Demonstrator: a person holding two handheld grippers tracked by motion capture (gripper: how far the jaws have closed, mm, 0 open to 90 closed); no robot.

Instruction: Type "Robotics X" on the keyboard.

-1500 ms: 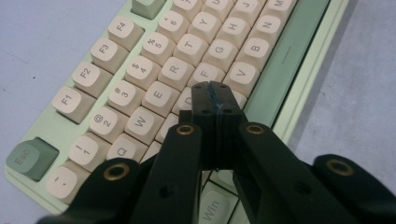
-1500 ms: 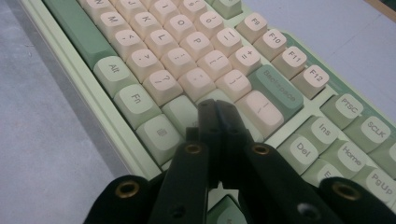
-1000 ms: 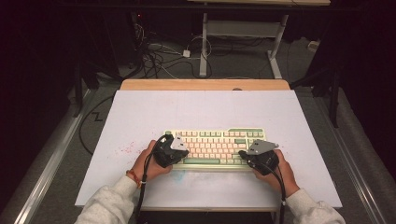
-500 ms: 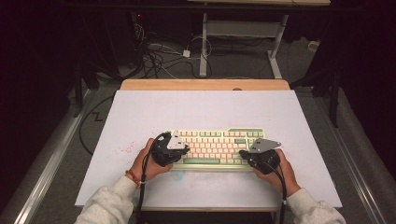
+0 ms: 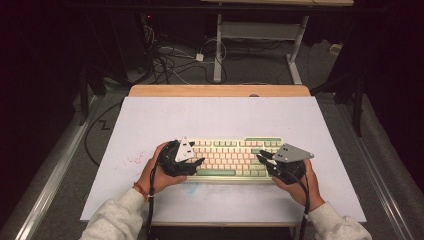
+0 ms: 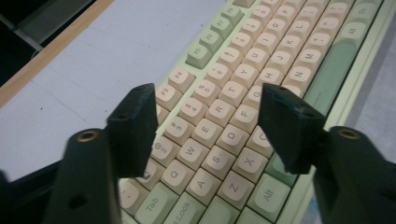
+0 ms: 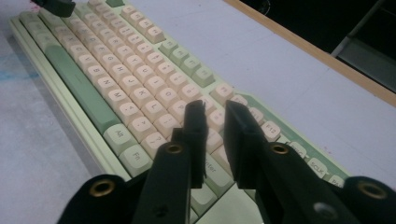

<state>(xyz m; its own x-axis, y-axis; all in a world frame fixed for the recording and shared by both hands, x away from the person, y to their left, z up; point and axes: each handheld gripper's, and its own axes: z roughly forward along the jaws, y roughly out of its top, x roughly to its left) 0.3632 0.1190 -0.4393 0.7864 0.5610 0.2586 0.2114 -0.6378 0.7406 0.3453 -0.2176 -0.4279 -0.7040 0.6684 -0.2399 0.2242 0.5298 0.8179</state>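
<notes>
Both grippers had just spread their jaws over the keyboard (image 5: 232, 157): the left gripper (image 6: 205, 121) stood wide above its left keys. The right gripper (image 7: 215, 126), at its right end, gaped narrowly; neither held anything, so both looked freed for a new grasp.

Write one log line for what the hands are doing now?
left gripper: jaws just opened, above keyboard | right gripper: slightly open, above keys | nothing held

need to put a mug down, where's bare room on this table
The white table top is bare between the keyboard and the far wooden edge, also right of the right tool. It is crowded at the keyboard's ends, where both tools and hands sit; the left tool is there.
</notes>
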